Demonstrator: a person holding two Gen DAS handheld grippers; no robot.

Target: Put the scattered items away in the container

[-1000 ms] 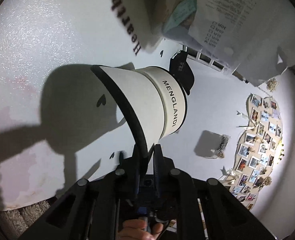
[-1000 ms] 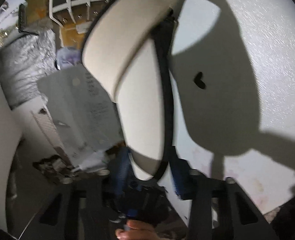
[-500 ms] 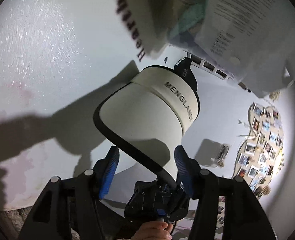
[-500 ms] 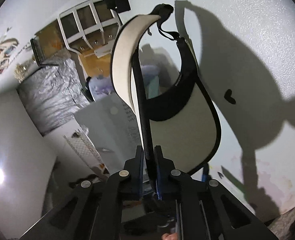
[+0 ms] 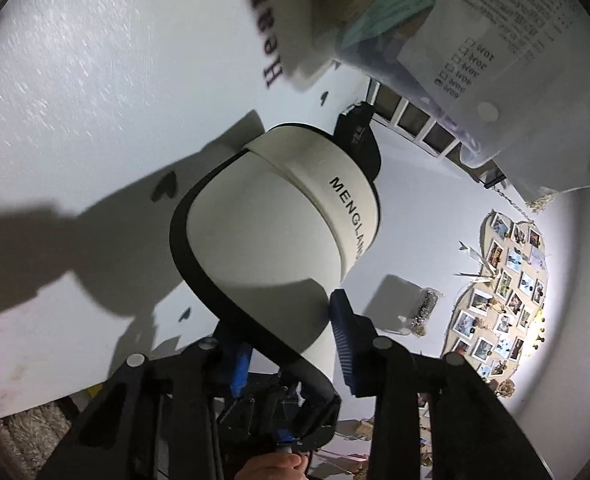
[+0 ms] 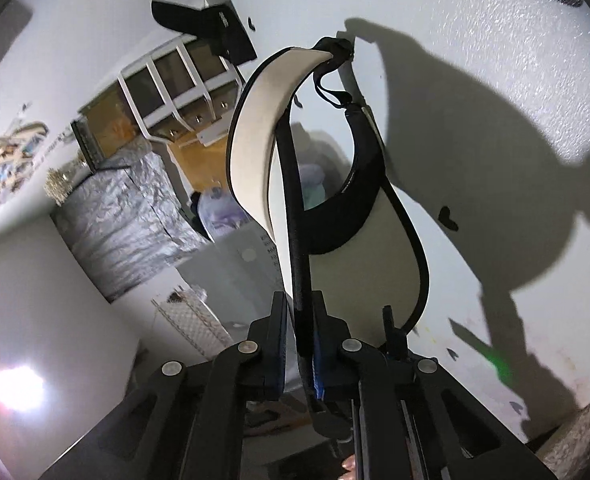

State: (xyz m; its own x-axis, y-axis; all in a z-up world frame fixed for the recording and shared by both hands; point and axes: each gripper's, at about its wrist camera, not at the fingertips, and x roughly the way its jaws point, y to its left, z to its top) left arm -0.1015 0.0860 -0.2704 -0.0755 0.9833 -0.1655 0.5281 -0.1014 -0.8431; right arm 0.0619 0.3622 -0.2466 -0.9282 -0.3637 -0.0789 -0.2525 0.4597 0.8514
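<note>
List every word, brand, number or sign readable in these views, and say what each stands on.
"MENGLAN", cut off at the edge: on the headband of the cream visor.
"Heart", cut off and blurred: on the white cloth at the top.
"10", "20", "30", "40" beside checkboxes: on the paper sheet; its other print is too blurred to read.
Small white print on the black cap: too small to read.

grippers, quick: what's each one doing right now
Left gripper: jaws apart around the visor brim, closing in; contact cannot be told.
Right gripper: shut on the visor's black edge.
</note>
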